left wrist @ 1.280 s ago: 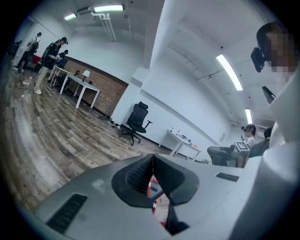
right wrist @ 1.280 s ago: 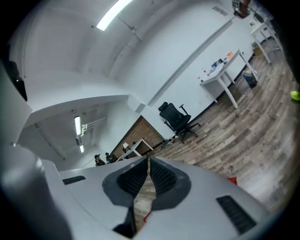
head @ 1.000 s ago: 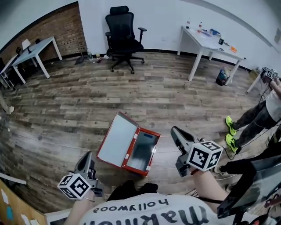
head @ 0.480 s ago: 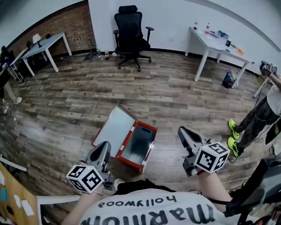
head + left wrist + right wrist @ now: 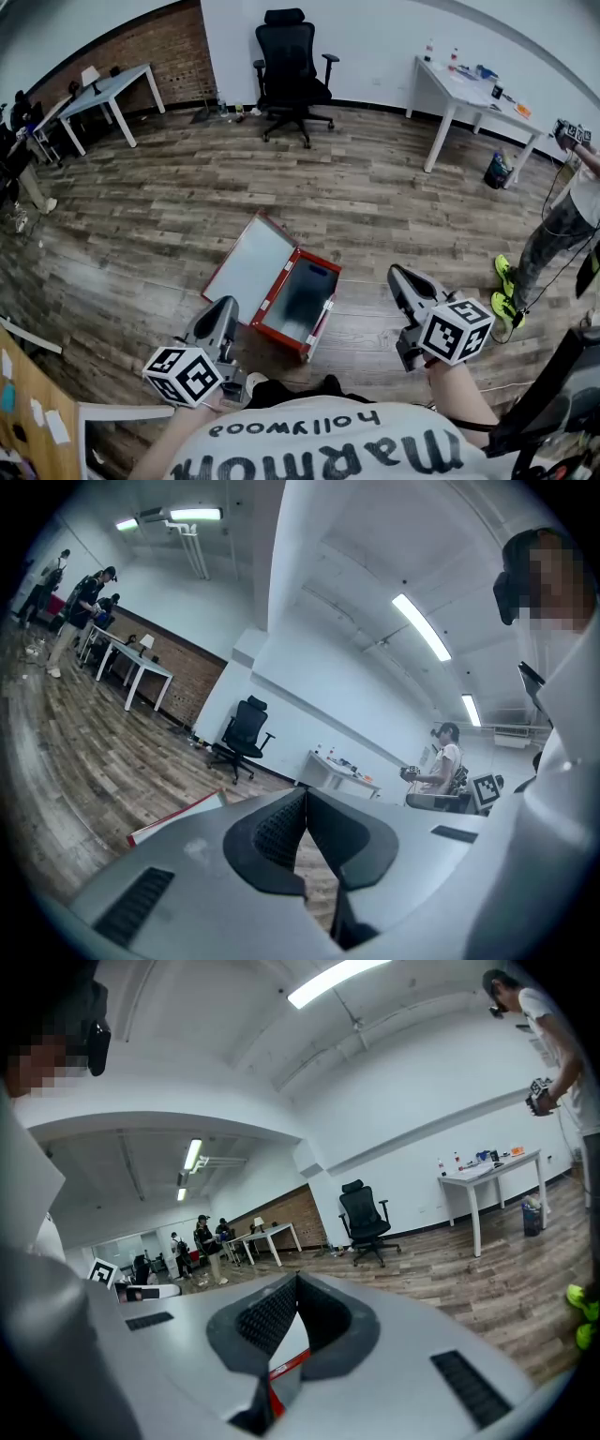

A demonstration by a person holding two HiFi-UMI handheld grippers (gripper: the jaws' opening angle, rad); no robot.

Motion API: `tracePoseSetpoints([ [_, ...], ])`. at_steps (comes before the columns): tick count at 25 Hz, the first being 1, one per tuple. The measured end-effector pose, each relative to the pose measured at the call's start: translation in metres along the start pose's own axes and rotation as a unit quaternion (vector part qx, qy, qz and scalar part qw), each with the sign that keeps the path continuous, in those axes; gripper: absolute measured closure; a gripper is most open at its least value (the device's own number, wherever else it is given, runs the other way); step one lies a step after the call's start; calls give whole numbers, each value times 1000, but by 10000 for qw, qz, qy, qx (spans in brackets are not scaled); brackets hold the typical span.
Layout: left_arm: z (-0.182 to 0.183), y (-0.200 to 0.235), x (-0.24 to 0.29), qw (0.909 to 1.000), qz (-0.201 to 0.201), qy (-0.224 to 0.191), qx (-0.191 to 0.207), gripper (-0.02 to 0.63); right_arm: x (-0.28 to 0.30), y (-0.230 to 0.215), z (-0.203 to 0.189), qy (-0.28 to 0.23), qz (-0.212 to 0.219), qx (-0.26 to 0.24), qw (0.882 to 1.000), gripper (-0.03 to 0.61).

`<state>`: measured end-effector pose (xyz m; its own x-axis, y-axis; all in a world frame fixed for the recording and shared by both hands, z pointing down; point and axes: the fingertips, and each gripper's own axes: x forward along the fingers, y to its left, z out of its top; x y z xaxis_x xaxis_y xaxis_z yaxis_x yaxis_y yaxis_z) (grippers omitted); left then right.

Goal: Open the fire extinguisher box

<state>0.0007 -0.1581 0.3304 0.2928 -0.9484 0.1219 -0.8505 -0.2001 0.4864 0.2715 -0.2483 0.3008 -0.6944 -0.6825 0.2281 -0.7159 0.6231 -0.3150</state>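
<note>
A red fire extinguisher box (image 5: 302, 298) lies on the wooden floor (image 5: 375, 197) just ahead of the person, between the two hand-held claws. Its lid (image 5: 248, 267) is already swung fully open and rests tilted to the left of the box, hinged along the box's long left edge. The box's long axis runs away from the person, leaning slightly right. Its dark inside appears empty.

The left claw (image 5: 225, 307) is clenched on nothing and sits just beside the lid's near corner, so it is the nearer one. The right claw (image 5: 401, 274) is also clenched and empty, off to the box's right with bare floor between them. Both point forward past the box.

Judging by the lid, the opening looks complete, and neither claw touches the box.
</note>
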Motion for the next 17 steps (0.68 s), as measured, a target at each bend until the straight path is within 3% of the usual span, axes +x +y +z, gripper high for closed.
tracePoseSetpoints([
  [17,3,17,-12,9998,174,-96,-70,606,10,10,-6,52,20,-166,9998,569],
])
